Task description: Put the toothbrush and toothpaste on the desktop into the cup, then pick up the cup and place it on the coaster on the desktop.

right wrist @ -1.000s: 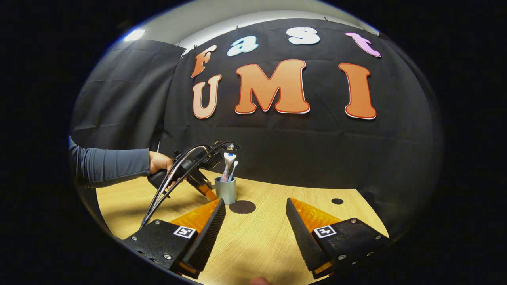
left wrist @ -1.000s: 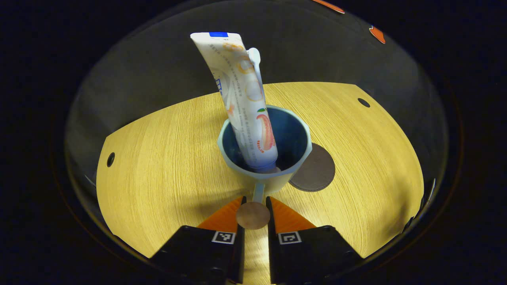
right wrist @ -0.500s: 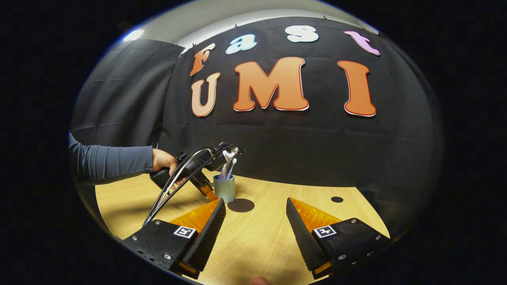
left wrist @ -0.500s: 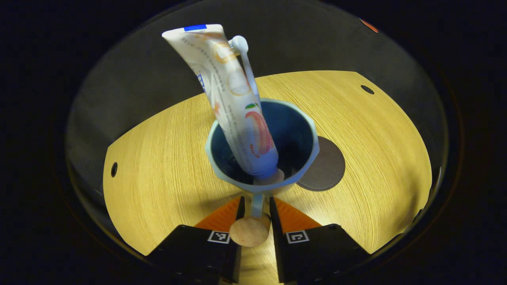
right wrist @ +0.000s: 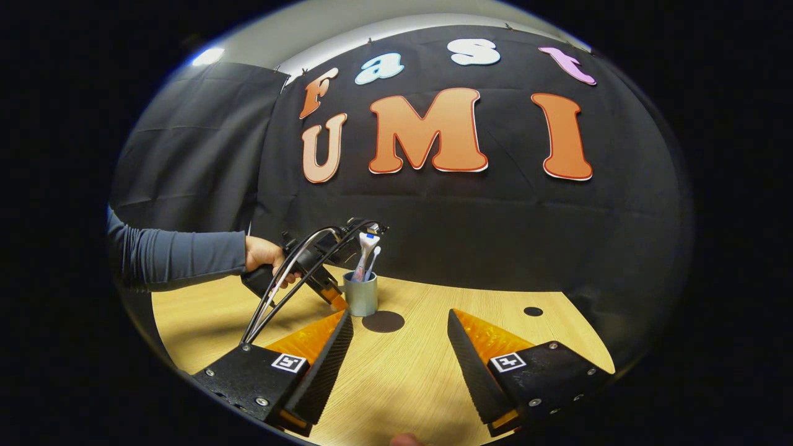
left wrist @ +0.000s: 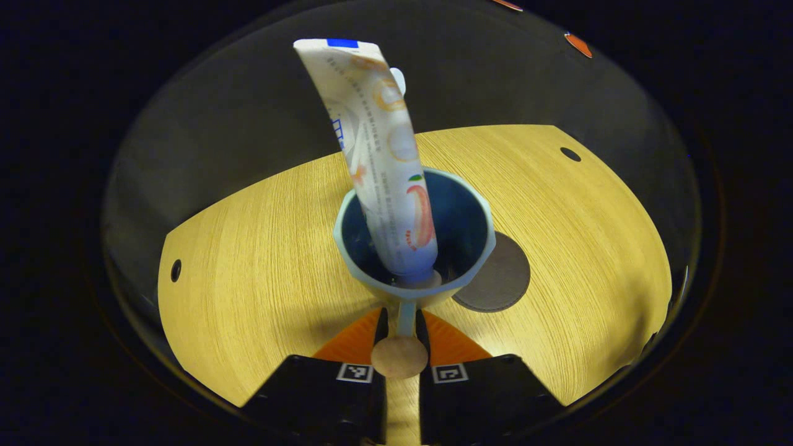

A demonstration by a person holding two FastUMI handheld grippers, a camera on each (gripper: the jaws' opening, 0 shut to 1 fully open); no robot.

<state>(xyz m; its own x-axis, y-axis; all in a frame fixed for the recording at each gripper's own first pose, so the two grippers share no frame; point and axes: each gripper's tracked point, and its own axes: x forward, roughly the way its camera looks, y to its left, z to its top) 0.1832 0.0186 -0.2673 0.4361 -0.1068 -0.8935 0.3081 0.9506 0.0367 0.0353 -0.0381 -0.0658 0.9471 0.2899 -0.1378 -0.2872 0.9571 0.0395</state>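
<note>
A pale blue cup [left wrist: 414, 238] with a dark inside holds the white toothpaste tube [left wrist: 378, 136] standing up; the toothbrush head [left wrist: 398, 79] peeks out behind the tube. My left gripper [left wrist: 401, 323] is shut on the cup's handle [left wrist: 406, 316], which ends in a round wooden knob [left wrist: 399, 358]. The dark round coaster [left wrist: 500, 282] lies just right of the cup, partly hidden by its rim. In the right gripper view the cup [right wrist: 361, 296] stands at the left edge of the coaster [right wrist: 383, 321]; I cannot tell whether its base touches the table. My right gripper [right wrist: 399, 316] hangs open over the near table.
A hand [right wrist: 263, 254] in a dark sleeve holds the left gripper [right wrist: 325, 288], with cables looping over it. The wooden table [left wrist: 260, 260] has small round holes [left wrist: 570, 153] near its corners and ends at the black cloth wall behind.
The cup has shifted right, closer to the coaster, in the right gripper view. The tube and cup tipped and then swung back upright. The right gripper has stayed open and nearly still.
</note>
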